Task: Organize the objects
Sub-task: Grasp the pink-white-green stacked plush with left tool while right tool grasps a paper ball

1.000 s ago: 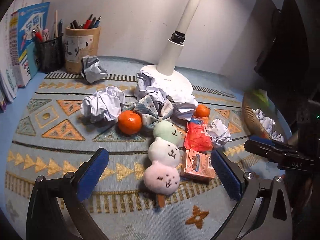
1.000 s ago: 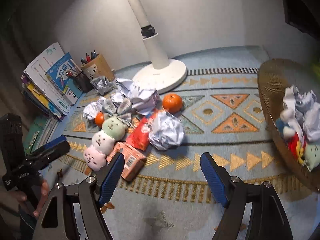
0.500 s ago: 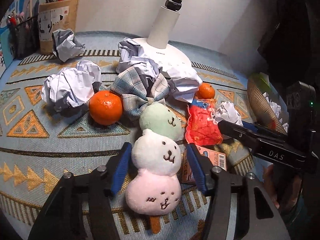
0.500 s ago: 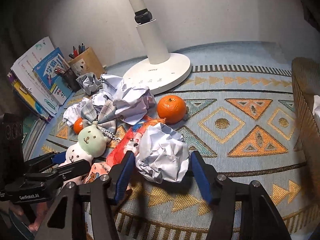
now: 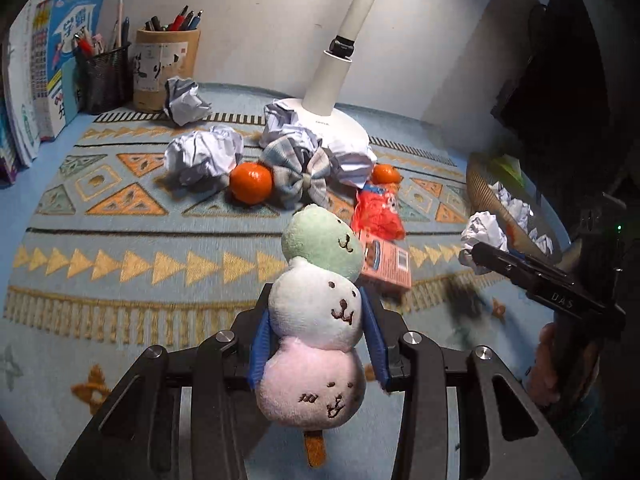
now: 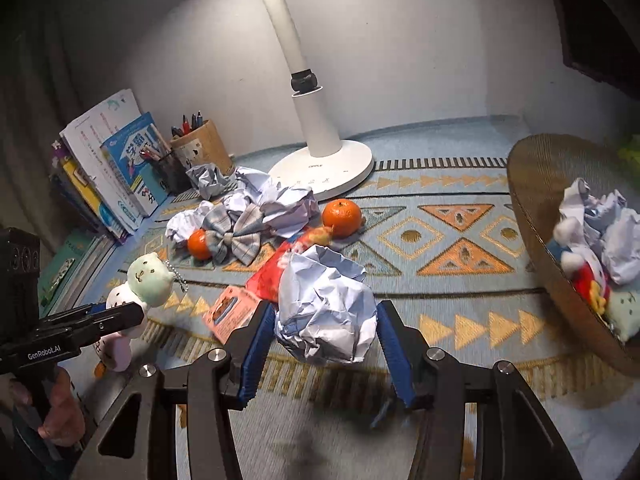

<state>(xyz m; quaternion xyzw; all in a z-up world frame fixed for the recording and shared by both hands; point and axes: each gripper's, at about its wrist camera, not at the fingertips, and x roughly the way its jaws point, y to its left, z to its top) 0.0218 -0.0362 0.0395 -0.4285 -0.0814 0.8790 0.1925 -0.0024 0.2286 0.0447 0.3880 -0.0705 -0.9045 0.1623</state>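
Plush skewer: green, white, pink heads stacked, orange stick below; clamped at the white head, off the rug.
Paper ball: crumpled white; clamped, raised near the rug's front edge.

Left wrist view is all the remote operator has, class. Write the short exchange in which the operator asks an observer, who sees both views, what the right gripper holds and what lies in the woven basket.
Operator: Beyond my plush dumpling skewer, I see only the right gripper's side. Is it holding anything?
Observer: Yes. The right gripper is shut on a crumpled paper ball, lifted off the rug.
Operator: What is in the woven basket? I only make out paper.
Observer: Beside the paper lies a plush toy in red, white and blue.
Operator: Does my skewer have anything attached?
Observer: A bead chain hangs from its green head.
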